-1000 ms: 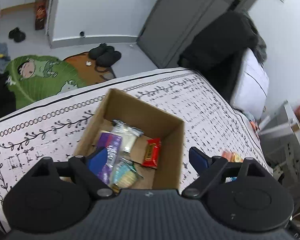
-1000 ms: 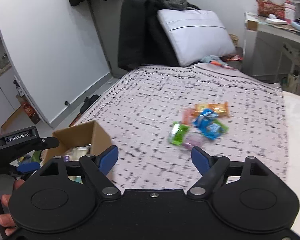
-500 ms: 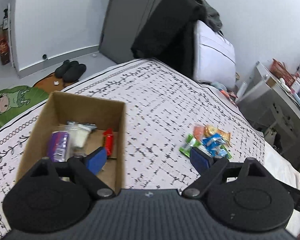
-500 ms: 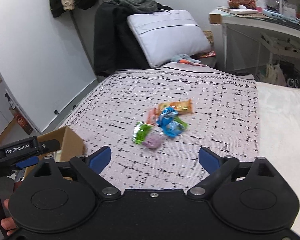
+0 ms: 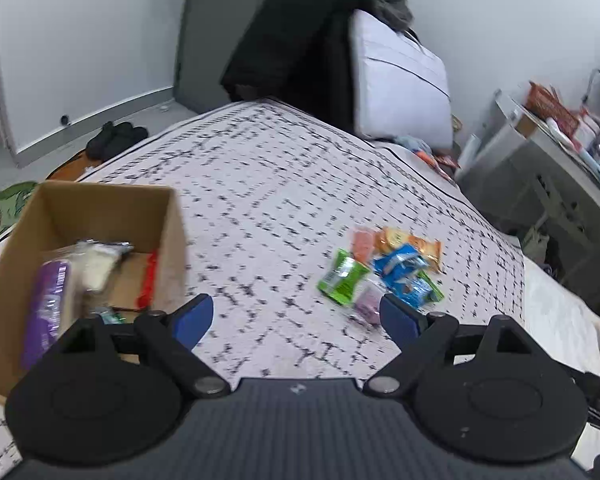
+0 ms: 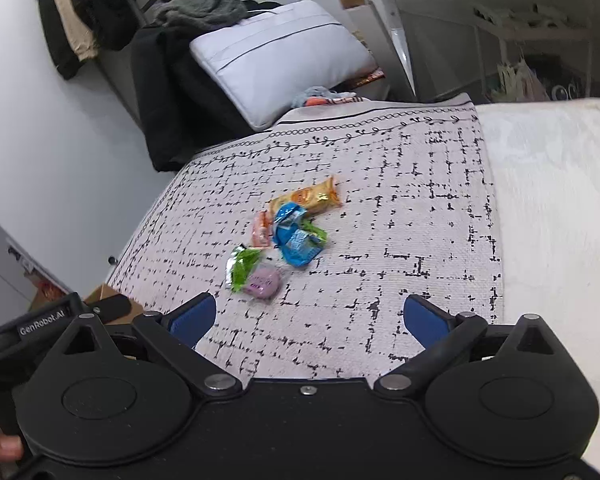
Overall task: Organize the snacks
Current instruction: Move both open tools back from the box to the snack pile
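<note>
A cardboard box [image 5: 168,236] sits at the left on the patterned bedspread [image 5: 260,200] and holds several snacks, among them a purple pack [image 5: 46,304] and a red bar [image 5: 148,280]. A loose pile lies to its right: a green packet [image 5: 342,278], blue packets [image 5: 404,276], an orange packet [image 5: 412,246] and a pale purple one [image 6: 262,280]. My left gripper [image 5: 296,318] is open and empty, hovering between box and pile. My right gripper [image 6: 308,320] is open and empty, short of the pile [image 6: 296,236].
A grey pillow [image 6: 276,56] and dark clothes [image 6: 176,92] lie at the head of the bed. A white desk [image 6: 480,8] stands at the right. A plain white blanket [image 6: 560,200] covers the bed's right side. Shoes [image 5: 114,138] are on the floor.
The left gripper has swung right from over the box toward the snack pile. The right gripper has moved forward and right, bringing the pile nearer and centred.
</note>
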Available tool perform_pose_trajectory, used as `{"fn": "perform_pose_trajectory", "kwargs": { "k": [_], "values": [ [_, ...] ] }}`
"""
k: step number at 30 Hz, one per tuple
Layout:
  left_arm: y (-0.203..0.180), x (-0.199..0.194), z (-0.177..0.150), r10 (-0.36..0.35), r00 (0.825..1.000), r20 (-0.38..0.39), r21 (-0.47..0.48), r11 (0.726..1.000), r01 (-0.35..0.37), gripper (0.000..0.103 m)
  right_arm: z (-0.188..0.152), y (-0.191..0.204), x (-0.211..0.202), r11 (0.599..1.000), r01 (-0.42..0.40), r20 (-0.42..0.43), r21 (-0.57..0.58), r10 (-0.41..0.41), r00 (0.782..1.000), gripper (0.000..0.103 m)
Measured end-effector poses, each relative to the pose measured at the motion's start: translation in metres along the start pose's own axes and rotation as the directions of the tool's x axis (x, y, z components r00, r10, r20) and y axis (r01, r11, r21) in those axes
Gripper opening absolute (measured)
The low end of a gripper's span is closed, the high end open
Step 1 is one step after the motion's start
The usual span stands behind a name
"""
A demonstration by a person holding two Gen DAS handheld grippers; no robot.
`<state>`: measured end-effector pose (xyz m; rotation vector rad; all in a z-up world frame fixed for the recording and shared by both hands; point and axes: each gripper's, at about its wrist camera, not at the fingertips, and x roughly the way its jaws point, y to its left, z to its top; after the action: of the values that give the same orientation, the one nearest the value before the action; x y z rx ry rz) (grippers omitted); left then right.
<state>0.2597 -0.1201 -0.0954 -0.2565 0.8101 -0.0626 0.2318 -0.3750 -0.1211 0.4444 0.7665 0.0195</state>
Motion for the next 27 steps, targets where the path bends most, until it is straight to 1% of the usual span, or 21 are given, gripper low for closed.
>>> {"fn": "perform_pose_trajectory", "kwargs": {
  "k": [7, 12, 15, 19, 23, 27],
  "values": [
    [-0.035, 0.027, -0.003, -0.027, 1.0, -0.013, 0.057, 0.998, 0.027, 0.09, 0.002, -0.019, 0.025, 0.999, -0.048, 0.01, 0.025, 0.048, 0.999, 0.101],
    [-0.049, 0.044, -0.004, -0.046, 0.999, -0.009, 0.066, 0.997, 0.046, 0.09, 0.008, -0.031, 0.044, 0.996, -0.064, 0.033, 0.056, 0.063, 0.997, 0.1],
    [-0.054, 0.054, -0.005, -0.047, 0.999, -0.009, 0.064, 0.997, 0.047, 0.089, 0.008, -0.037, 0.054, 0.992, -0.095, 0.039, 0.078, 0.093, 0.995, 0.098],
    [-0.06, 0.07, -0.006, -0.055, 0.998, -0.016, 0.059, 0.997, 0.056, 0.089, 0.006, -0.042, 0.071, 0.99, -0.115, 0.026, 0.076, 0.114, 0.993, 0.092],
    [-0.064, 0.092, -0.009, -0.039, 0.998, -0.053, 0.061, 0.997, 0.042, 0.087, 0.006, -0.05, 0.093, 0.986, -0.13, 0.003, 0.1, 0.13, 0.991, 0.085],
    [-0.062, 0.112, -0.01, -0.035, 0.996, -0.087, 0.029, 0.999, 0.037, 0.083, 0.006, -0.053, 0.108, 0.98, -0.153, -0.007, 0.125, 0.155, 0.988, 0.079]
  ]
}}
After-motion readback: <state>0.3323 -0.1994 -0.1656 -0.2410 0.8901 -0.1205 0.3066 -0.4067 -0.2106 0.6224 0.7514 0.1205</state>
